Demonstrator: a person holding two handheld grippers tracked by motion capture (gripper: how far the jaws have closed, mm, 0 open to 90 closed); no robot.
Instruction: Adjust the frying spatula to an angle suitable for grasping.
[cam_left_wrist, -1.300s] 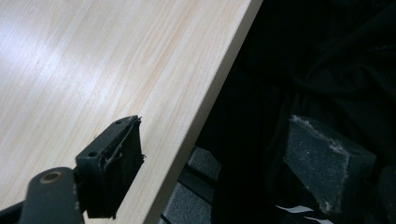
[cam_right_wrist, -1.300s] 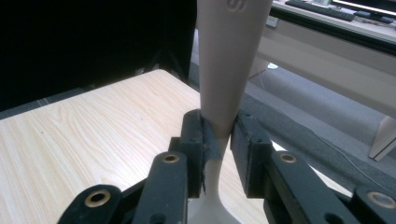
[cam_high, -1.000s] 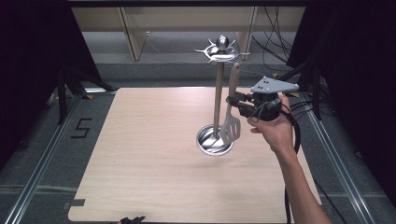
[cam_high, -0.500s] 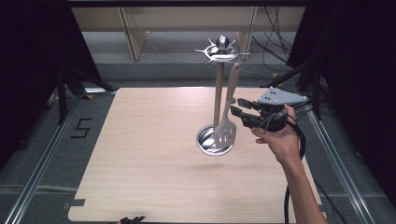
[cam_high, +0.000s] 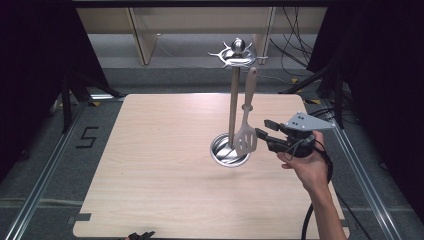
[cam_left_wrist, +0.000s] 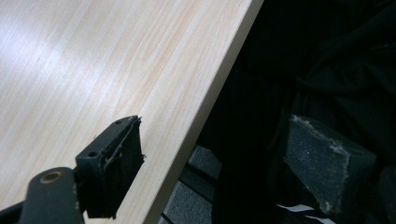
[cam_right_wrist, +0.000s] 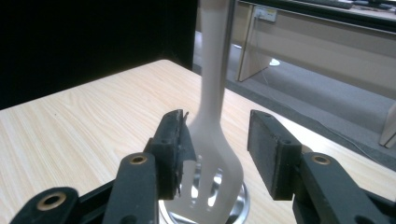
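A steel utensil stand (cam_high: 233, 100) rises from a round base (cam_high: 222, 152) on the wooden table (cam_high: 150, 165). A pale slotted spatula (cam_high: 246, 135) hangs from the hook ring at its top, head down over the base. My right gripper (cam_high: 263, 128) stands open just right of the spatula head. In the right gripper view the spatula (cam_right_wrist: 212, 154) hangs between the spread jaws of that gripper (cam_right_wrist: 217, 140), close to the left pad (cam_right_wrist: 175, 140). My left gripper (cam_left_wrist: 219, 144) is open with nothing in it, over the table's near edge (cam_left_wrist: 196, 121).
Wooden shelving legs (cam_high: 140, 40) and cables (cam_high: 295, 55) lie beyond the table's far edge. Metal rails (cam_high: 45, 170) run along both sides. A dark cloth (cam_left_wrist: 327, 70) hangs below the near edge by the left gripper.
My right gripper has dropped from beside the spatula's handle to its head and drawn slightly right. The spatula still hangs from the stand.
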